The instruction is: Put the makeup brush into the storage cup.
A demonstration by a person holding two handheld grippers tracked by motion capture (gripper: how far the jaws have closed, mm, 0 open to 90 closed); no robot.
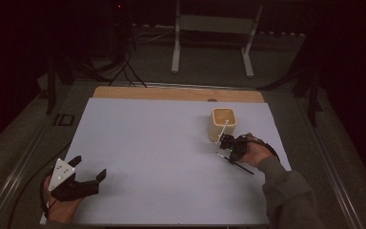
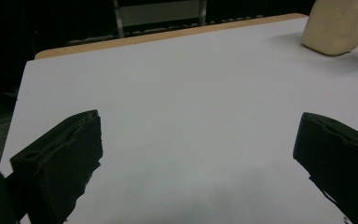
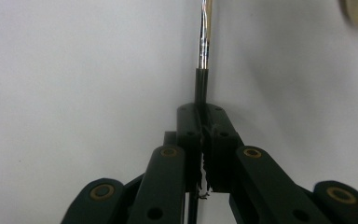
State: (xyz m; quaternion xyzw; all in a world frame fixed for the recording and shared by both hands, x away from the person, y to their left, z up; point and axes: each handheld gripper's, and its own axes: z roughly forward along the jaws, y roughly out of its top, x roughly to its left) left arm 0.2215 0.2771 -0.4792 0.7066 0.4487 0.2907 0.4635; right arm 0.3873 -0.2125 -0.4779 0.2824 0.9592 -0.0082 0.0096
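Black brush [image 3: 201, 86] handle sits clamped between my right gripper [image 1: 228, 143] jaws, its ferrule ahead of them beside the cream cup [image 1: 223, 123]. My left gripper [image 1: 88, 168] jaws stand apart above bare surface [image 1: 152, 148].

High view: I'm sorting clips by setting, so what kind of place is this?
Probably a dim lab or recording room, not a home: a wooden table under a plain white sheet, black cables trailing over the grey floor, and a white metal stand behind the table.
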